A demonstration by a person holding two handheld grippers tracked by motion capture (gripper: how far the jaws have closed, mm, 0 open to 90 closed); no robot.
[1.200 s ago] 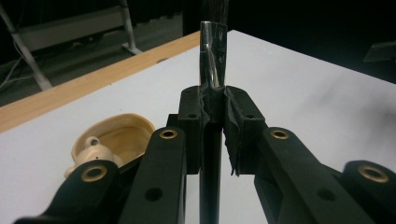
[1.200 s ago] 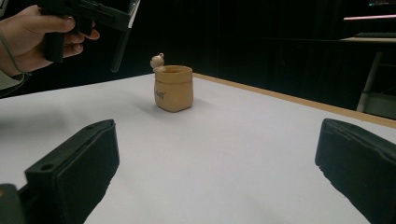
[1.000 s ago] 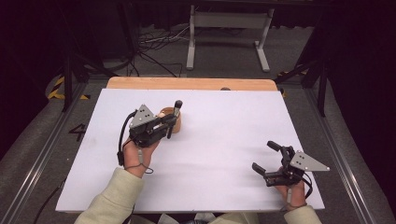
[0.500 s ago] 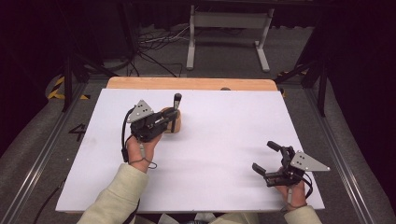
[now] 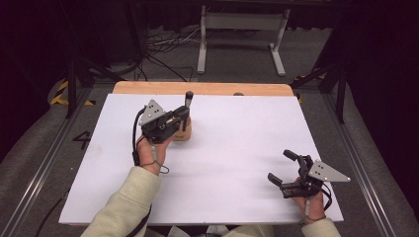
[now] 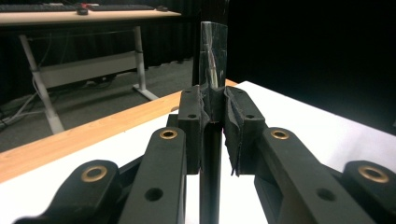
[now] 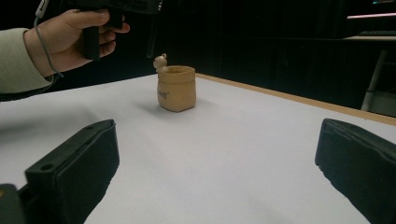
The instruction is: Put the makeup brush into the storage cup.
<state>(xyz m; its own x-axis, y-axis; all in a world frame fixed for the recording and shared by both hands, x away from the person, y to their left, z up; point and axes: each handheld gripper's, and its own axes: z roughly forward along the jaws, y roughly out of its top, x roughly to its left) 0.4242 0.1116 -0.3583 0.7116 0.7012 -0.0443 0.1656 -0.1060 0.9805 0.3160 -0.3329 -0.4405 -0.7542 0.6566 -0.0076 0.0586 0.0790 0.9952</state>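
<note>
High view: the left gripper (image 5: 184, 114) holds a slim dark stick-shaped object with a glossy upper end (image 5: 188, 101) upright directly above a small tan sack-shaped pot (image 5: 184, 131), which stands on the white table sheet (image 5: 237, 148) near the wooden far edge (image 5: 207, 89). In the left gripper view the jaws are clamped on the stick (image 6: 212, 93), which passes vertically between the pads (image 6: 236, 121); one pad lining looks frayed.

The right gripper (image 5: 284, 168) rests low at the near right of the sheet, well apart from the pot, its jaws spread with nothing between them. In the right gripper view the pot (image 7: 176, 87) stands upright with a small rounded figure on its rim (image 7: 160, 61), below the left hand (image 7: 70, 37).

Risks, as judged:
- The stick may strike the rim instead of entering, because the opening is narrow.
- The light pot may tip or slide, since nothing steadies it.
- The stick may slip or tilt in the worn pad.

Small dark writing marks the pot's front but is too blurred to read. No brand is legible elsewhere.
</note>
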